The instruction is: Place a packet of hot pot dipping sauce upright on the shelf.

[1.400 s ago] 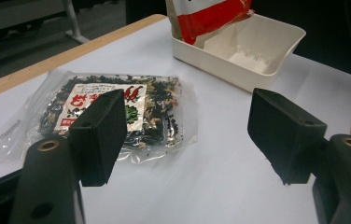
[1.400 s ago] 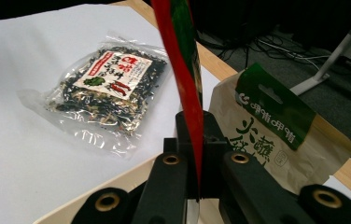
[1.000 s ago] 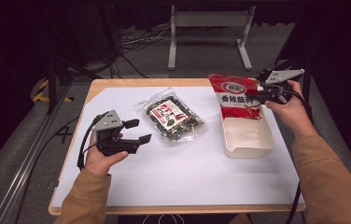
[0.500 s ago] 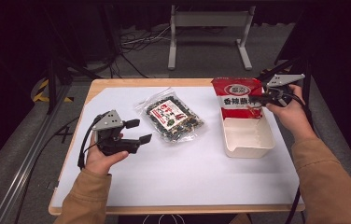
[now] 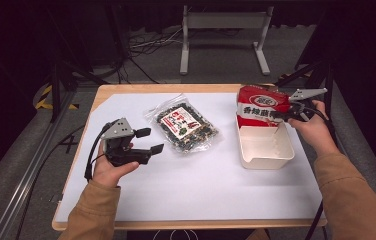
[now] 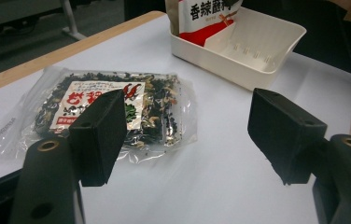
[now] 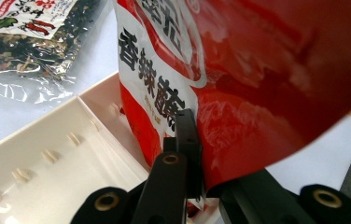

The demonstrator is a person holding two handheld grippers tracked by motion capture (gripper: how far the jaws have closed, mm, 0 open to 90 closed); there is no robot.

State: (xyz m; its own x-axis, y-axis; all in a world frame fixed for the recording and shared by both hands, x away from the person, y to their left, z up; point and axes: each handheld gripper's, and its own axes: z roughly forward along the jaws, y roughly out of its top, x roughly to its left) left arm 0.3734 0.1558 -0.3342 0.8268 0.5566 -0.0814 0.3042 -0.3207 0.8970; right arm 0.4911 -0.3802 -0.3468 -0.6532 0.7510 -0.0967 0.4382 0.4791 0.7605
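Observation:
A red and white snack pouch [image 5: 261,106] with Chinese print stands upright in the far end of a cream plastic tray [image 5: 266,150] at the table's right. My right gripper [image 5: 282,116] is shut on the pouch's right edge; in the right gripper view the pouch [image 7: 239,79] is pinched between the black jaws, over the tray [image 7: 38,154]. A clear bag of dark dried food [image 5: 183,125] with a red label lies flat mid-table. My left gripper [image 5: 148,141] is held open just left of that bag [image 6: 117,107], nothing between its fingers [image 6: 96,135].
White paper [image 5: 201,185] covers the wooden tabletop, with bare paper toward the near edge. Beyond the far edge are a grey metal stand [image 5: 223,30] and floor cables. A metal rail [image 5: 26,190] runs along the left side. In the left gripper view the tray [image 6: 253,51] lies beyond the bag.
The right gripper has lowered the pouch and swung it upright, so its bottom now stands in the tray's far end. The left gripper has stayed in place.

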